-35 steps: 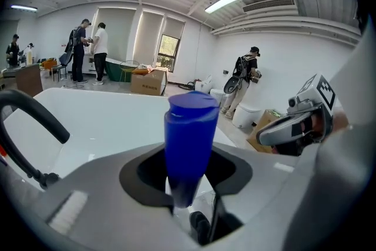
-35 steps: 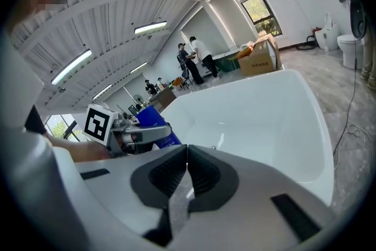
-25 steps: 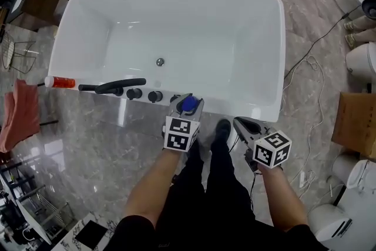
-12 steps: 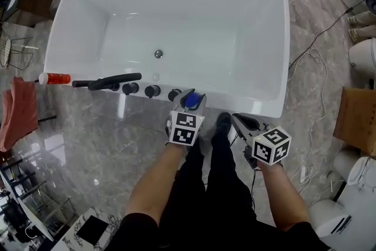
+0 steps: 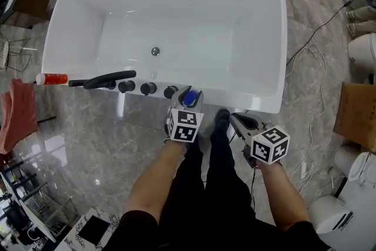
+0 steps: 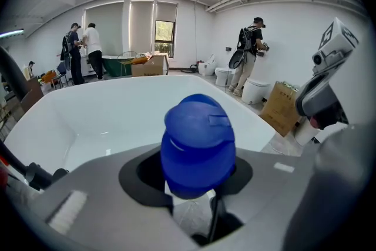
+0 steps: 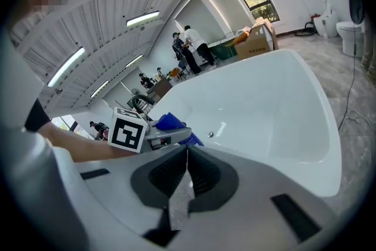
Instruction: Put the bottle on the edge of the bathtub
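bottle with a rounded blue flip cap (image 6: pixel 198 141) sits clenched between the dark pads of the left gripper (image 5: pixel 190 94), cap end up. only the cap and a pale bit of the neck show. in the head view it hangs at the near rim of the white rectangular bathtub (image 5: pixel 258 104), at about 6 o'clock of the tub. whether its base touches the rim cannot be told.

just at 9 o'clock of the bottle, three round black knobs (image 5: pixel 147 89) stand in a row on that same rim. beyond them, further toward 9 o'clock, lies a long black faucet spout (image 5: pixel 106 78). a red and white tube (image 5: pixel 51 78) lies on its side at the rim's far left end. the round metal drain (image 5: pixel 155 51) sits in the tub floor at 11 o'clock of the bottle.

the right gripper (image 7: pixel 187 172) has its jaws pressed together with nothing between them. it is held at 4 o'clock of the left gripper, off the tub and over the glossy grey marbled floor (image 5: pixel 88 138), near the tub's near right corner. the person's black trouser legs and a dark shoe (image 5: pixel 221 120) show between the two grippers.

a dark cable (image 5: pixel 305 62) trails over the floor at 3 o'clock of the tub. a brown cardboard box (image 5: pixel 355 114) stands at the right border, and a red cloth (image 5: pixel 17 114) hangs at the left border.
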Action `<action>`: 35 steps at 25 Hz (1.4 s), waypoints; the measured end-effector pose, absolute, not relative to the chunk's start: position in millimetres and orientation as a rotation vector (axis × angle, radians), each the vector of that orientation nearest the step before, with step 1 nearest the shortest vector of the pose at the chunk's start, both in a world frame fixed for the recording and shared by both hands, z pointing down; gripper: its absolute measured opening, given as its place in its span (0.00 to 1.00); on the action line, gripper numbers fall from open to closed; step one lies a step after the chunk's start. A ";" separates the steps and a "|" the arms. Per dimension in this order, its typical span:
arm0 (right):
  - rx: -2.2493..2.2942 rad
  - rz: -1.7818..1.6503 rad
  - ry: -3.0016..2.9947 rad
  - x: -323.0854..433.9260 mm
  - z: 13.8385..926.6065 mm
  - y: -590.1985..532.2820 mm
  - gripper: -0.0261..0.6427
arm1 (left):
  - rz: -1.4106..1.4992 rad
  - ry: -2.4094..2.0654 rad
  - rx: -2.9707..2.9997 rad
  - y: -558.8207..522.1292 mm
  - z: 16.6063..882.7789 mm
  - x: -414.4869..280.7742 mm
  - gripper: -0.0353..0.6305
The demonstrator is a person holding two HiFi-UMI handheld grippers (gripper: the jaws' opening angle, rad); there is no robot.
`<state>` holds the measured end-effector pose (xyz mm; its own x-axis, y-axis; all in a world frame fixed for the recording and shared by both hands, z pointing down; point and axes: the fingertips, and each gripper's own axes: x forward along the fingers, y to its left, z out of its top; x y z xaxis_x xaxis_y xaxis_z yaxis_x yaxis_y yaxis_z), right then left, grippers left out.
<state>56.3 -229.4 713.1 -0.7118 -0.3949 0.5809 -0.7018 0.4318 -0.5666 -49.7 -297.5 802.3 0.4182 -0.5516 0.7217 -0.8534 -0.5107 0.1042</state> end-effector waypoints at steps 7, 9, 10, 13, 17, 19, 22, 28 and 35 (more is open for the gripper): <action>0.966 1.167 -2.346 61.9 699.5 -229.6 0.06 | 0.913 -1.152 2.233 -291.4 794.5 -45.3 0.30; 0.969 1.162 -2.350 59.2 694.8 -229.0 0.06 | 0.916 -1.148 2.244 -292.7 788.0 -45.6 0.30; 0.970 1.160 -2.352 57.6 692.3 -228.3 0.06 | 0.914 -1.149 2.249 -293.0 784.5 -45.6 0.31; 0.972 1.151 -2.360 53.5 682.8 -226.3 0.06 | 0.894 -1.157 2.267 -294.0 769.8 -44.1 0.32; 0.982 1.132 -2.372 49.2 665.9 -224.6 0.06 | 0.870 -1.169 2.292 -294.4 746.8 -43.6 0.32; 0.987 1.116 -2.378 47.2 655.2 -222.5 0.06 | 0.853 -1.179 2.302 -292.5 732.8 -45.4 0.32; 0.997 1.089 -2.386 46.4 638.4 -217.9 0.06 | 0.800 -1.203 2.312 -288.6 708.4 -48.9 0.32; 1.052 1.042 -2.377 49.8 612.5 -210.2 0.06 | 0.691 -1.250 2.334 -284.2 661.6 -63.5 0.31; 1.128 0.983 -2.369 42.9 584.9 -192.2 0.06 | 0.621 -1.247 2.358 -261.9 622.6 -92.6 0.25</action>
<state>42.9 -192.2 584.9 -0.6280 -0.5447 0.5558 -0.7782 0.4460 -0.4421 -92.6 -261.9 622.6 0.5033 -0.6638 0.5532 -0.8415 -0.5221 0.1390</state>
